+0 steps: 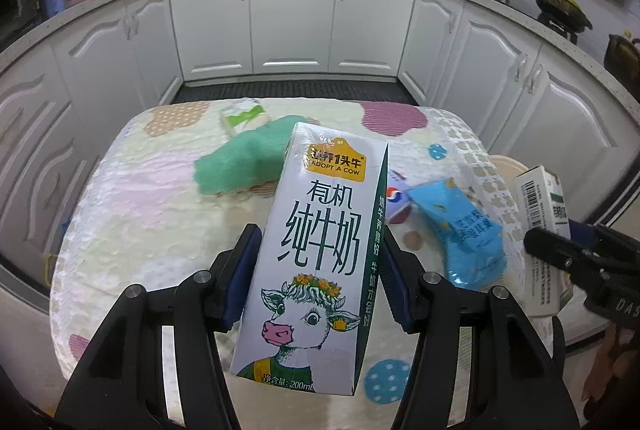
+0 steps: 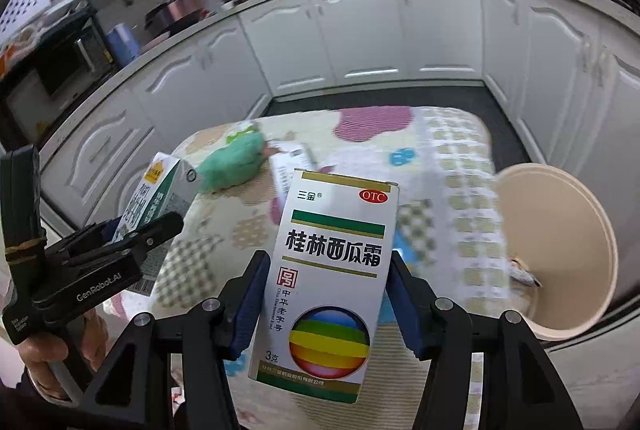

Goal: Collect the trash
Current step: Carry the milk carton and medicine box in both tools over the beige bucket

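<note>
Left wrist view: blue pads of the left claw (image 1: 318, 272) clamp a milk carton (image 1: 312, 254) mid-frame, hiding much of the tabletop (image 1: 140, 214). Behind lie a green cloth (image 1: 244, 162) and a blue packet (image 1: 460, 230); the right edge cuts off the other claw.

Right wrist view: right claw (image 2: 326, 300) grips a medicine box (image 2: 332, 282) at centre. A beige bin (image 2: 560, 250) stands open at right, off the tabletop's edge, something small and indistinct inside.
</note>
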The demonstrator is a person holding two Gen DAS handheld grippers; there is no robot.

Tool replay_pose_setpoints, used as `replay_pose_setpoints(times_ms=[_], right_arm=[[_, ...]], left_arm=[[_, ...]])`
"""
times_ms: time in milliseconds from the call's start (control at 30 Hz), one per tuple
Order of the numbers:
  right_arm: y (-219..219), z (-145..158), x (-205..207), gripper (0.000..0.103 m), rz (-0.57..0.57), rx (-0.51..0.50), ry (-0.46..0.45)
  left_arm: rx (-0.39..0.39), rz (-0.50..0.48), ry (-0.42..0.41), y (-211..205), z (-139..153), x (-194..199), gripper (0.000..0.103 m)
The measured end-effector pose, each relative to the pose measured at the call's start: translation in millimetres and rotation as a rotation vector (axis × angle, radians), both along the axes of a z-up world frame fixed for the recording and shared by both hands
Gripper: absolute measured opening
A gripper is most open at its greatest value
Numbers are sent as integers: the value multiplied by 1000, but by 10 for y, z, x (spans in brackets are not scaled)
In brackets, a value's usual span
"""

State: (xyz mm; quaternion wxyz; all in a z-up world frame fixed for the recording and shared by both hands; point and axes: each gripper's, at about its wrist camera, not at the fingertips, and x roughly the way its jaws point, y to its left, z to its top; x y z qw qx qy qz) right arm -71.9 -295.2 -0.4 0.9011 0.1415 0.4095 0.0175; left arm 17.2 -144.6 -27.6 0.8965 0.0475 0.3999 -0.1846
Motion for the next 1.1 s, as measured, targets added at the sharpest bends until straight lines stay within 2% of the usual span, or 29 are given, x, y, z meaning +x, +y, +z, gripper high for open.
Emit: replay_pose_setpoints(times_ms=[500, 1100], right_arm=[[-888, -99, -274, 56, -194, 22, 11], [-1505, -407, -247, 55, -297, 30, 72]], left_arm=[[-5, -85, 57, -490, -114, -3, 56], [7, -70, 83, -601, -239, 73, 55]])
